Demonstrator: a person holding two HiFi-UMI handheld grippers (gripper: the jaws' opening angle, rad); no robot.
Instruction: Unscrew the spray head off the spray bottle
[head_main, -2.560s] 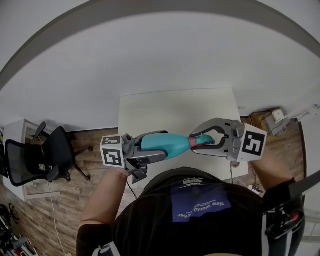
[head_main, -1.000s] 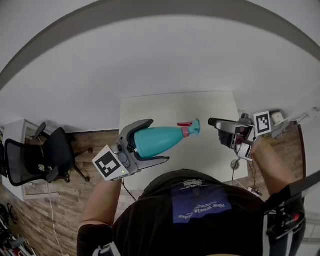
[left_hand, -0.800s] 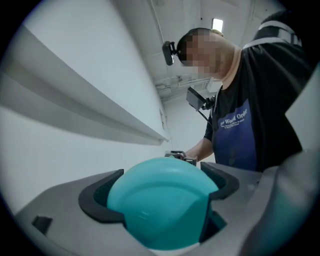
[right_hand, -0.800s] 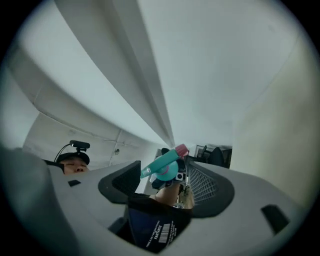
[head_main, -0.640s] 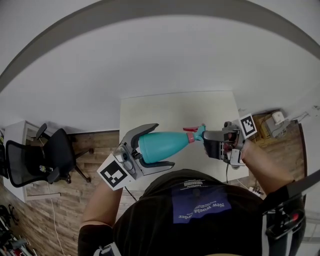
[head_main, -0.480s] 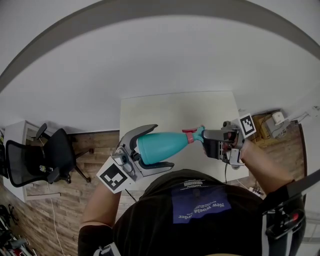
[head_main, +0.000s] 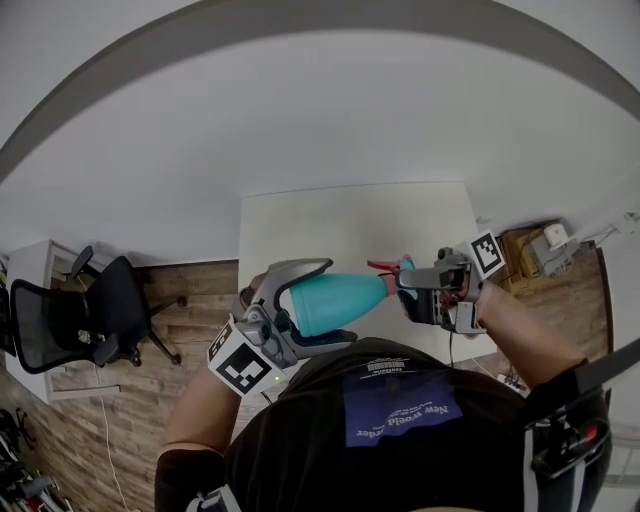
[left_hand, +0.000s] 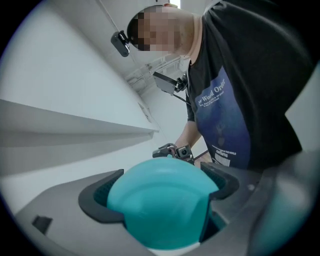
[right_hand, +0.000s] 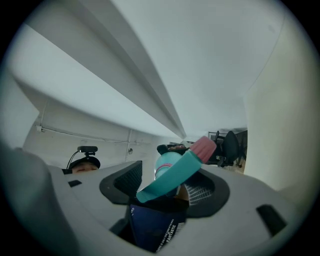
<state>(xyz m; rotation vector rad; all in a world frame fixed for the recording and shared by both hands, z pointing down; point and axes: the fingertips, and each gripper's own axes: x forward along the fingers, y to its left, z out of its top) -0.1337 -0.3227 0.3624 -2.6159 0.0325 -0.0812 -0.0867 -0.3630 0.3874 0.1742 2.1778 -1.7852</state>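
- White counter (head_main: 350, 215) spread below, seen in the head view only; office chair (head_main: 112, 300) on the wood floor off its left side.
- Teal spray bottle (head_main: 335, 300) held level in the air above the counter, base to the left, neck to the right. Fills the left gripper view as a round base, hiding its own neck there.
- Left gripper (head_main: 338, 300) clamped on the bottle's body, its fingers (left_hand: 102, 200) pressed against either side.
- Right gripper (head_main: 405, 292) at the neck end, its fingers (right_hand: 125, 182) spread wide with the spray head (right_hand: 172, 179) lying between them. No pad seen pressing on it.
- Spray head on the bottle's neck, small and partly covered in the head view. Teal trigger and pink nozzle (right_hand: 204, 148) plain only in the right gripper view.
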